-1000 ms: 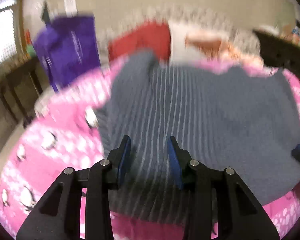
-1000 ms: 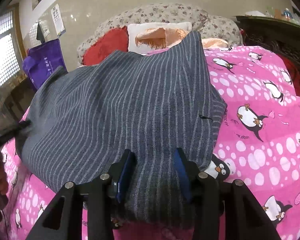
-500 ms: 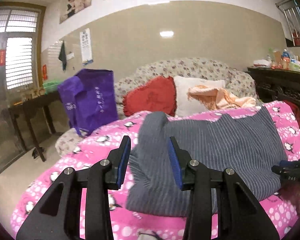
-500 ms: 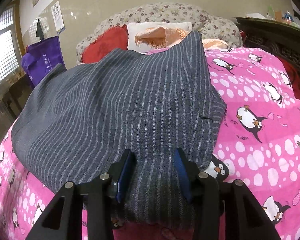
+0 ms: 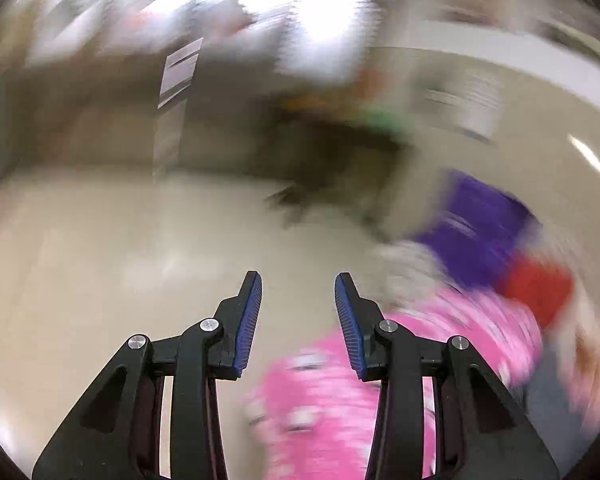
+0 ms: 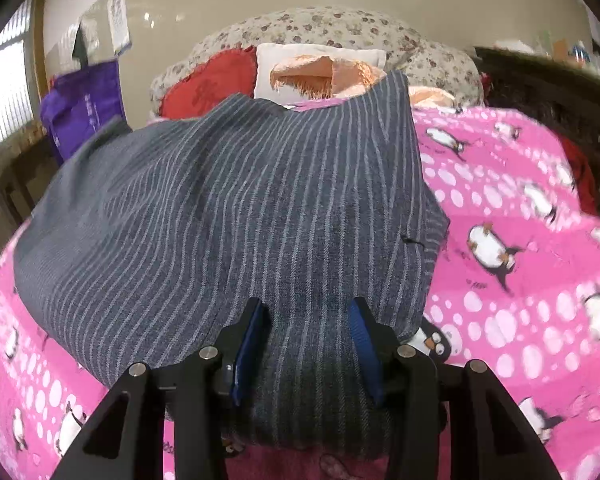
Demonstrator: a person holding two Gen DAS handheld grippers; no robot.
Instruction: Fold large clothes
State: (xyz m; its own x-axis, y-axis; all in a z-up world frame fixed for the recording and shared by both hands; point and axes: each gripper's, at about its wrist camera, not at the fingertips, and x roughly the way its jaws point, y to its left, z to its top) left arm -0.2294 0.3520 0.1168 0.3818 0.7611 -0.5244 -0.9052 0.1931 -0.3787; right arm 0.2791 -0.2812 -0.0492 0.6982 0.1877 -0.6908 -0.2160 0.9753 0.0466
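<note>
Grey striped garment (image 6: pixel 236 216) spread on pink penguin blanket (image 6: pixel 532 288), near edge bunched between the right gripper (image 6: pixel 310 346) pads, clamped, left gripper (image 5: pixel 298 322) part open, empty, over blurred floor (image 5: pixel 140 232), purple bag (image 6: pixel 86 108) far left, red cushion (image 6: pixel 210 92) beyond.

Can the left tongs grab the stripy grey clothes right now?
Probably not yet. The left tongs are empty and point off toward the floor, past the pink blanket's edge. The stripy grey garment lies by the right tongs; the left would have to swing round first.
</note>
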